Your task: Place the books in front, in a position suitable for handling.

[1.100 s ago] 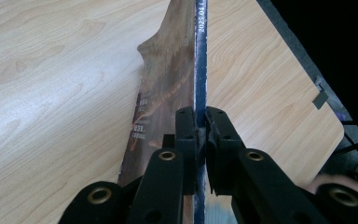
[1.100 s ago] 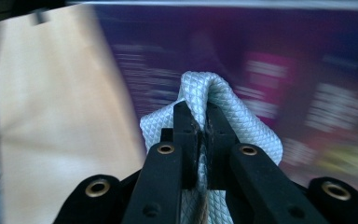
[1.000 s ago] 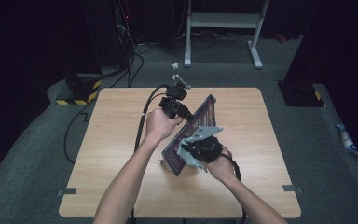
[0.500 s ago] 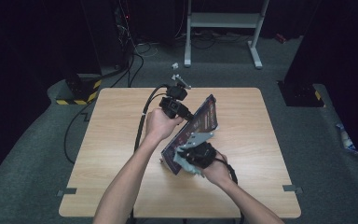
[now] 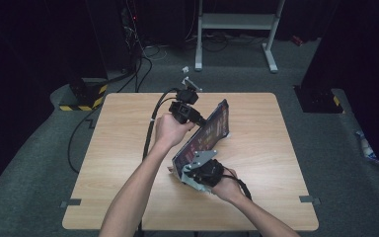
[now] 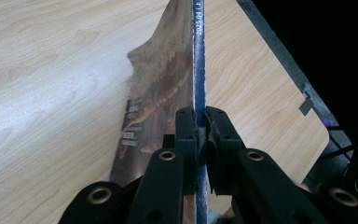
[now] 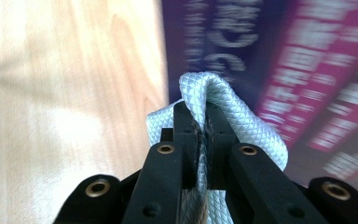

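Near the centre of the wooden surface, a magazine stands tilted; the left claw pinches its edge. At 5 o'clock, the right claw clamps a white cloth against its cover.

The magazine is standing tilted on edge near the middle of the table, its lower edge resting on the tabletop. The left gripper is sitting at its far upper edge, jaws pressing on either side of that edge. The right gripper is sitting at its near end, close to the table's front, jaws pinching a folded cloth just in front of the magazine's cover.
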`<state>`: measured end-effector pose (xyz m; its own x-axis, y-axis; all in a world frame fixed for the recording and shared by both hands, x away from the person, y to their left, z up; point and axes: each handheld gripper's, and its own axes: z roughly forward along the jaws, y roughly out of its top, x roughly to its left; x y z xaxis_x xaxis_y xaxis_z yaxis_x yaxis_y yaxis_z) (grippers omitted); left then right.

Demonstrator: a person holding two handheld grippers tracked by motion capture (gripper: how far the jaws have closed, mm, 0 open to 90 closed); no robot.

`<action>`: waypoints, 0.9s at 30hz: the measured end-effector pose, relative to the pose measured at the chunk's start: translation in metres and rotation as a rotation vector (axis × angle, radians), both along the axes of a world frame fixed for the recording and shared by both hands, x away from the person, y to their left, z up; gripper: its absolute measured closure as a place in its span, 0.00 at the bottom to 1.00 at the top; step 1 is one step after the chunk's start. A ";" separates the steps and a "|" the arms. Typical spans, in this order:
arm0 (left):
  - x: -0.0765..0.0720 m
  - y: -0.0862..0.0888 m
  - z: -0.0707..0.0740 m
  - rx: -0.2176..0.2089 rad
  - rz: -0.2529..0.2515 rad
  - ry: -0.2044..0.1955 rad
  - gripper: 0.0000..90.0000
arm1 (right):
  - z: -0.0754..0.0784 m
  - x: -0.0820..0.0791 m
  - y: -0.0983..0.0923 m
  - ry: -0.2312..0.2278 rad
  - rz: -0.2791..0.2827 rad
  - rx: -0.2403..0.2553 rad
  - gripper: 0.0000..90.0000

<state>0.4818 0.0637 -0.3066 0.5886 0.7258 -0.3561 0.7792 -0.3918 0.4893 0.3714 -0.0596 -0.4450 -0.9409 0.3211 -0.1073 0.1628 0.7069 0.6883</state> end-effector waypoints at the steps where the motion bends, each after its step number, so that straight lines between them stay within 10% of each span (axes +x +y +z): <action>1: -0.001 0.000 0.000 0.002 -0.002 -0.003 0.94 | -0.001 -0.001 0.001 0.001 0.000 -0.006 0.95; 14: -0.004 0.007 0.006 -0.033 -0.005 -0.004 0.94 | -0.002 0.068 -0.061 0.017 -0.346 0.023 0.95; 23: -0.001 0.008 0.005 -0.046 0.014 -0.001 0.94 | -0.026 0.012 -0.007 0.009 -0.036 -0.040 0.95; 27: -0.004 0.011 0.007 -0.052 0.011 0.001 0.94 | -0.024 0.016 -0.009 -0.009 -0.057 -0.045 0.95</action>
<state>0.4783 0.0745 -0.2999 0.5802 0.7129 -0.3939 0.7839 -0.3575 0.5076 0.3869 -0.0686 -0.4689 -0.9203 0.3686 -0.1310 0.1973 0.7267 0.6581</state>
